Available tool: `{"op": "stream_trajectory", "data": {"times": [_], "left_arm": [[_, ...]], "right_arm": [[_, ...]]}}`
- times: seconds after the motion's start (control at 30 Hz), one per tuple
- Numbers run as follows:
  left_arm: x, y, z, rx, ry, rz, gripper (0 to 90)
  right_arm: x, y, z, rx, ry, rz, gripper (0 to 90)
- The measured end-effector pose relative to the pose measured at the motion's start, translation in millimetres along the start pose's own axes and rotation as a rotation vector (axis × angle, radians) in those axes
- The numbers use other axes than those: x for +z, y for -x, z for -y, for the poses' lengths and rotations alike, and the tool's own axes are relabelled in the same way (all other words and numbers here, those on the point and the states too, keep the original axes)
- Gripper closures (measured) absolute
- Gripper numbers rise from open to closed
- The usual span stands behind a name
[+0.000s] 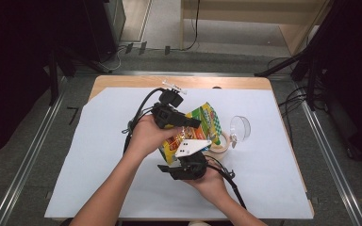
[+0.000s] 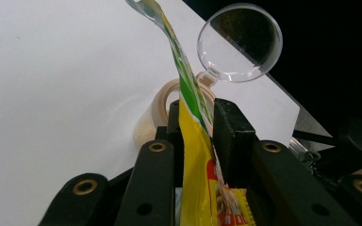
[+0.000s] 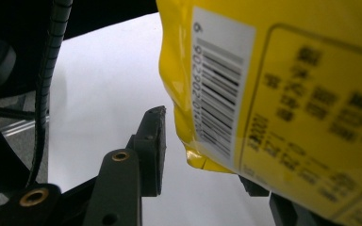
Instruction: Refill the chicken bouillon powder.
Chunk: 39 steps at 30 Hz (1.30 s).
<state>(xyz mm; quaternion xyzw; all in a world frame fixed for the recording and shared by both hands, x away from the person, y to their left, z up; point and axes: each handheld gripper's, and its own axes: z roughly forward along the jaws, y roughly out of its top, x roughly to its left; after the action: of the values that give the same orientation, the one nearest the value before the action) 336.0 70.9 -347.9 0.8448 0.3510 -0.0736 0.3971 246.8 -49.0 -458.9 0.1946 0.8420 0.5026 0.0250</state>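
A yellow and green snack bag is held up over the white sheet, between my two grippers. My left gripper reaches in from the left and is shut on it. In the left gripper view the bag runs edge-on between the two black jaws of the left gripper, which pinch it. My right gripper comes from below, under its grey plate. In the right gripper view the bag's barcode side hangs beside the left jaw of the right gripper with a gap between them. The other jaw is mostly hidden behind the bag.
A beige tape roll lies just right of the bag. Beside it a clear round cup lies on its side. The white sheet covers most of the wooden table. A small white object sits at the far edge.
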Motion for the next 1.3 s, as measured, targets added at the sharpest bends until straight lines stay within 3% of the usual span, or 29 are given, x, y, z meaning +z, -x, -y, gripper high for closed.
{"op": "stream_trajectory", "data": {"times": [0.27, 0.53, 0.8, 0.97, 1.3], "left_arm": [[-0.6, -3.2, 8.3, 0.001, 0.021, 0.026, 82.1], [-9.1, -10.5, 16.7, -0.012, 0.013, 0.056, 84.4], [-14.1, -15.1, 24.2, -0.011, 0.011, 0.091, 85.7], [-18.2, -15.5, 26.5, 0.000, 0.010, 0.096, 86.2], [-21.7, -19.4, 32.9, 0.004, -0.011, 0.102, 86.5]], "right_arm": [[2.2, 0.2, 6.2, -0.020, -0.014, -0.001, 59.2], [7.9, -4.1, 11.0, -0.049, -0.044, 0.009, 56.8], [10.1, -5.6, 15.1, -0.042, -0.040, 0.020, 54.0], [8.2, -2.8, 18.9, -0.008, -0.017, 0.025, 53.3], [2.6, -0.9, 27.9, 0.009, -0.018, 0.051, 52.9]]}}
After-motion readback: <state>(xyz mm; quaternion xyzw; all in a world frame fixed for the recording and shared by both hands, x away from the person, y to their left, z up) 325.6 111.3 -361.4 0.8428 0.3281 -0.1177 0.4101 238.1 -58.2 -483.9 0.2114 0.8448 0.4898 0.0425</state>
